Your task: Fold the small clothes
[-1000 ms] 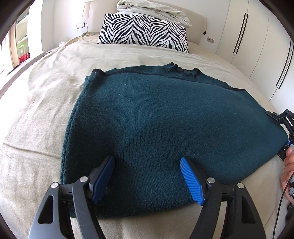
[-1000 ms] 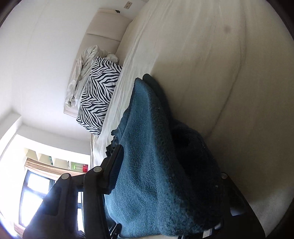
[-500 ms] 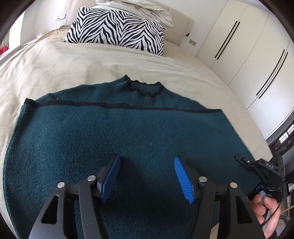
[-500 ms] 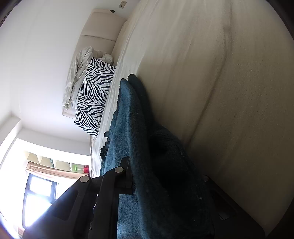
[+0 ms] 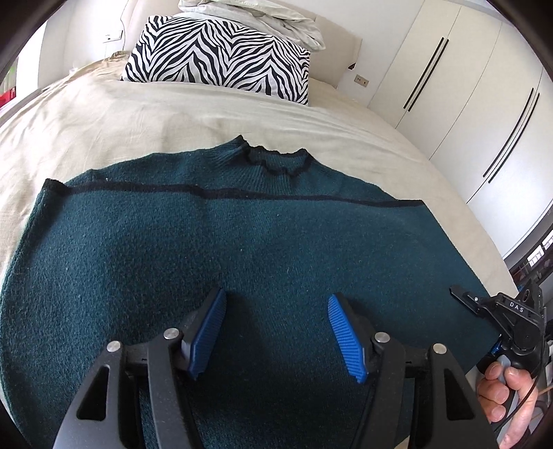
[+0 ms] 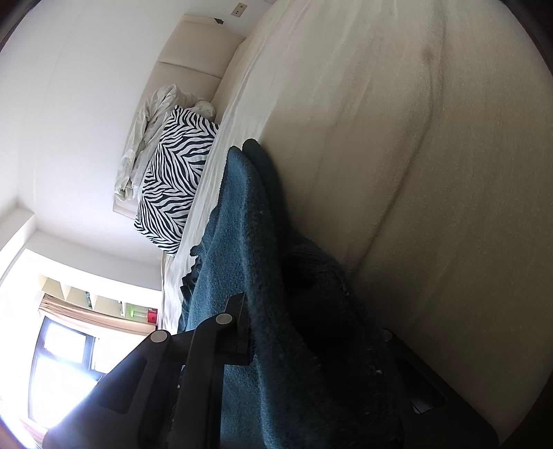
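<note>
A dark teal knitted sweater [image 5: 242, 248] lies flat on the beige bed, collar toward the pillow, with a black seam line across it. My left gripper [image 5: 276, 331] is open and empty, its blue pads just above the sweater's near middle. My right gripper [image 5: 497, 311] is at the sweater's right edge, held by a hand. In the right wrist view the sweater [image 6: 276, 311] fills the space between the jaws of the right gripper [image 6: 311, 345], which is shut on the sweater's edge; one finger is hidden by cloth.
A zebra-striped pillow [image 5: 221, 55] and a crumpled white cover [image 5: 255, 13] lie at the headboard. White wardrobe doors [image 5: 466, 103] stand close on the right. Beige bed sheet [image 5: 121, 121] surrounds the sweater. A window [image 6: 58, 373] shows in the right wrist view.
My left gripper has moved from the sweater's left part toward its middle and stayed open. My right gripper's jaws have closed on the sweater's right edge.
</note>
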Tool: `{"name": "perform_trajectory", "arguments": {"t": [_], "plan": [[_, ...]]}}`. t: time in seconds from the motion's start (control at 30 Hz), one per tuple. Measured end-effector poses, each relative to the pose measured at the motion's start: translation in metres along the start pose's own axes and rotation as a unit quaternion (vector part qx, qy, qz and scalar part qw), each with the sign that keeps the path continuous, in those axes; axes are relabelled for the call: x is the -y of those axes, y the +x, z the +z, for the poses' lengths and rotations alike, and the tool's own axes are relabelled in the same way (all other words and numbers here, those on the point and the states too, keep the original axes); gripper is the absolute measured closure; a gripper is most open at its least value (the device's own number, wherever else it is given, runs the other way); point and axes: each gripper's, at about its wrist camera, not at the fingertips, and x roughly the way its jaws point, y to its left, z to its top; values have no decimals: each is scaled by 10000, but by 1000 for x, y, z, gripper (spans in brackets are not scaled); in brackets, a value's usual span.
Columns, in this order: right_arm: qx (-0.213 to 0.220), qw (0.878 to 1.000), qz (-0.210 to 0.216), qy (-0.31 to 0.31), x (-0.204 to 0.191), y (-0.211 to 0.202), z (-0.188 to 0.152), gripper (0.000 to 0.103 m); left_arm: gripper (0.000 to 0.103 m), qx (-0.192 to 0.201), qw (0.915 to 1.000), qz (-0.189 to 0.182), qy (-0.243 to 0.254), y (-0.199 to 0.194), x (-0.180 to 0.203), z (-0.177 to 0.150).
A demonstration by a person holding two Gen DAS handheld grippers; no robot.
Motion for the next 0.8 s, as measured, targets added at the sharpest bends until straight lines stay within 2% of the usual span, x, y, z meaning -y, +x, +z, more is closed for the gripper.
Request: {"name": "perform_trajectory", "arguments": {"t": [0.1, 0.13, 0.17, 0.2, 0.27, 0.3, 0.33, 0.37, 0.43, 0.47, 0.5, 0.53, 0.57, 0.63, 0.8], "plan": [[40, 9999, -30, -123, 0, 1, -2, 93, 40, 17, 10000, -83, -50, -4, -1, -1], [49, 9999, -26, -150, 1, 1, -3, 93, 40, 61, 9993, -298, -219, -10, -3, 0], [54, 9999, -5, -148, 2, 1, -3, 94, 40, 101, 9953, -828, -495, -18, -7, 2], [56, 9999, 13, -144, 2, 1, -3, 94, 42, 136, 9869, -1439, -716, -24, -7, 4], [74, 9998, 19, -164, 2, 1, -4, 94, 42, 254, 9744, -2142, -634, -36, 9, 11], [80, 9998, 15, -172, 2, 1, -4, 94, 42, 145, 9658, -2532, -548, -34, 18, 15], [82, 9998, 15, -175, 2, 1, -4, 94, 42, -113, 9549, -2899, -629, -24, 25, 16], [82, 9998, 20, -174, 2, 1, -4, 94, 43, -415, 9455, -3117, -847, -7, 25, 16], [84, 9998, 30, -176, 2, 1, -4, 94, 53, -830, 9401, -3066, -1238, 28, 15, 12], [86, 9998, 33, -182, 2, 1, -5, 94, 79, -1040, 9368, -3009, -1451, 45, 6, 7], [85, 9998, 38, -185, 2, 1, -5, 94, 97, -1167, 9352, -2888, -1686, 56, -5, 2], [78, 9998, 48, -185, 2, 1, -5, 94, 97, -1195, 9231, -3099, -1938, 63, -15, -2], [85, 9998, 43, -196, 2, 1, -5, 94, 97, -1169, 9184, -3234, -1956, 62, -18, -3], [102, 9997, 28, -218, 1, 0, -6, 94, 97, -1179, 9259, -3138, -1740, 60, -12, -2], [129, 9990, -183, -391, -8, -1, -7, 93, 97, -1074, 9285, -3138, -1670, 58, -9, -4]]}}
